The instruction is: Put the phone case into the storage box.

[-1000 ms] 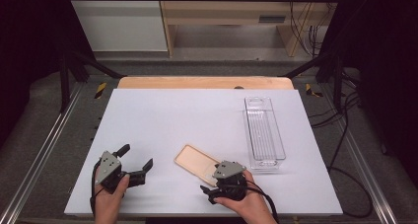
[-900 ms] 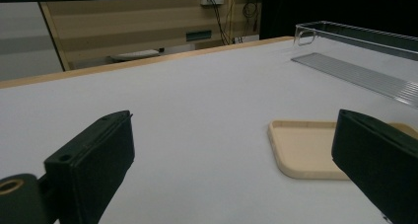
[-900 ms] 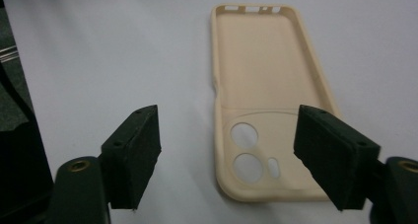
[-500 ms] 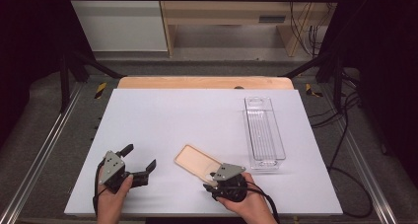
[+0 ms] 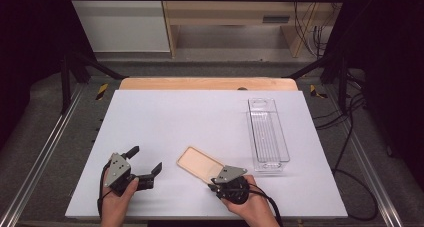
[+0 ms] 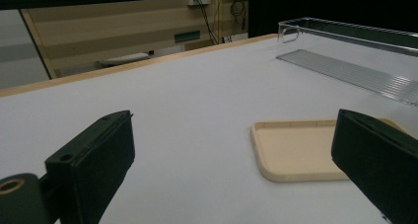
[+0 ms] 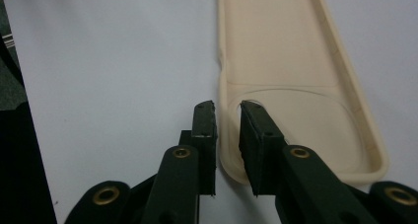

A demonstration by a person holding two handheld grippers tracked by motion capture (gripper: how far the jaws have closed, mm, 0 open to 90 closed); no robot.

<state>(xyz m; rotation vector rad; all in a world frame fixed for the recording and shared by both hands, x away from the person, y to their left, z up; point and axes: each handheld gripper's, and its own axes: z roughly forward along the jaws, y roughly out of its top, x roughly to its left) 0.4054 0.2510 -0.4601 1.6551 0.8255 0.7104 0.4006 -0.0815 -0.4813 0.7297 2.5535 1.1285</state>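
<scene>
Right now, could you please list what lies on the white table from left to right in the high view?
Left black two-jaw gripper → shallow beige plastic tray → right black gripper → long clear plastic bin.

Hidden from me: beige tray (image 5: 200,164) near end, under right gripper (image 5: 216,185) | cut off: clear bin (image 6: 355,51) by frame's right edge; my forearms at bottom | can't tell: whether jaws touch the tray rim

on the table (image 5: 200,112) the flat tray (image 5: 199,163) lies near the front, the clear box (image 5: 268,134) to its right behind.
</scene>
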